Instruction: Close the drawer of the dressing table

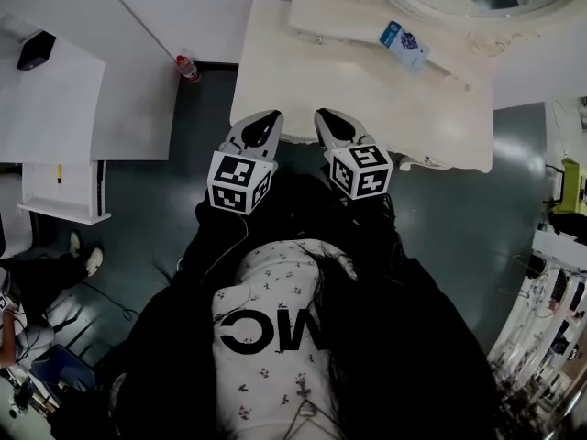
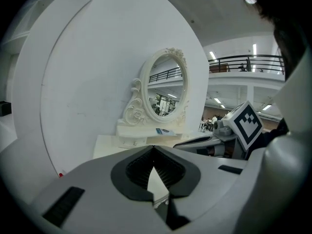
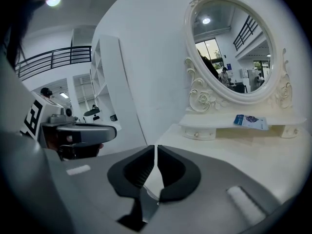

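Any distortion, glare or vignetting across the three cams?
Head view: even light, dressing table bright against dark floor, edges bowed. Left gripper view: heavy fisheye, black corners, wall bent into an arc. Right gripper view: same fisheye, lamp flare top left, mirror crisp.

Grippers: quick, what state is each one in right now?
Left gripper: closed, holding nothing.
Right gripper: closed but for a thin slit, holding nothing.
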A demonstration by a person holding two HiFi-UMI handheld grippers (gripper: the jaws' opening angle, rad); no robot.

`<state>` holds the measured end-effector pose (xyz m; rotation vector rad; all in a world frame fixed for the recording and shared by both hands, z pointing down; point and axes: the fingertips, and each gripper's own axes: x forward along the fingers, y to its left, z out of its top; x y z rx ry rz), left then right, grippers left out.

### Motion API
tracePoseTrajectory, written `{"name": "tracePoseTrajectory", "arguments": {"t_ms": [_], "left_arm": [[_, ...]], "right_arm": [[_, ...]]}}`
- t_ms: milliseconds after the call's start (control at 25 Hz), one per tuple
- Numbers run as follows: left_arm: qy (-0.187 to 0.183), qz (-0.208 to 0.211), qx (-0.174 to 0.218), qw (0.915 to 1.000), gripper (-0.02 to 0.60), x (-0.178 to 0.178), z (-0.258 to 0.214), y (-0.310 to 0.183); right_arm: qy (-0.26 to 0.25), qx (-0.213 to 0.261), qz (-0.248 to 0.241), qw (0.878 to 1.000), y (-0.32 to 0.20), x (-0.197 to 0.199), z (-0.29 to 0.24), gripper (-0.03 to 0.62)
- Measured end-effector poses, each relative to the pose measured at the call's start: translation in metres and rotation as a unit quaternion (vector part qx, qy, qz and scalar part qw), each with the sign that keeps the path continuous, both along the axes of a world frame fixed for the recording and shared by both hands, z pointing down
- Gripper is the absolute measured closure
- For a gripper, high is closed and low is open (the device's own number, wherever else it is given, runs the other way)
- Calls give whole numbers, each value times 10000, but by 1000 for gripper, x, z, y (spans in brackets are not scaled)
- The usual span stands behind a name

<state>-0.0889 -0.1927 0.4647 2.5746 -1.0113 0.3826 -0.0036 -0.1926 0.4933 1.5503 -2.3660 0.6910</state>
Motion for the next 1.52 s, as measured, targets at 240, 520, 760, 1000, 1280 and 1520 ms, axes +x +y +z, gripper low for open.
{"name": "tracePoseTrajectory", "arguments": {"t_ms": [240, 520, 760, 1000, 1280, 1520], "left_arm": [[-26, 146, 26, 9999, 581, 14, -3, 15], [-59, 114, 76, 9999, 581, 33, -7, 49], [-172, 57, 124, 9998, 581, 51, -10, 94], [-247, -52, 67, 9997, 581, 68, -7, 152], [-330, -110, 194, 9992, 581, 76, -11, 204], [-398, -109, 212, 9989, 581, 83, -10, 245]], "right_arm": [[-64, 35, 95, 9999, 19, 11, -5, 566], [-154, 89, 28, 9998, 59, 25, -9, 566], [-312, 183, -64, 9993, 107, 36, -12, 568], [-396, 245, -92, 9989, 160, 54, -11, 568], [-548, 376, -91, 9977, 209, 63, -16, 568], [-615, 423, -244, 9969, 237, 63, -17, 569]]}}
